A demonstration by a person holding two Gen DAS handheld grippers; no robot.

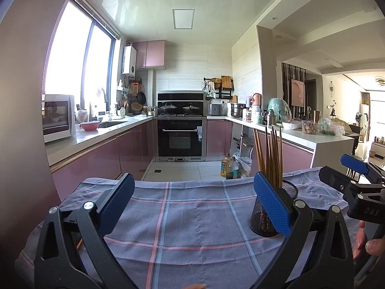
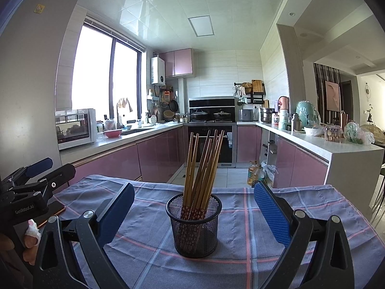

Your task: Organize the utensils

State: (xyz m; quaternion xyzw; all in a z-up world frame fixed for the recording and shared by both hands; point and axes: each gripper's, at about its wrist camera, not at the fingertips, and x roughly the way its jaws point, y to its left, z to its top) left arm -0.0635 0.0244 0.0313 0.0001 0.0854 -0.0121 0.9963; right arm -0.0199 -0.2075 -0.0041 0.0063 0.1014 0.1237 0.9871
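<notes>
Several chopsticks [image 2: 203,163] stand in a black mesh cup [image 2: 195,226]; both grippers' fingers [image 2: 272,214] spread wide, empty.

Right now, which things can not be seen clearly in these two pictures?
- Left wrist view: the mesh holder is partly covered by the left gripper's right finger.
- Right wrist view: a flat phone-like object lies under the left gripper; its type is unclear.
- Both views: the exact number of chopsticks is unclear, as they overlap.
- Table under the cloth: hidden.
</notes>
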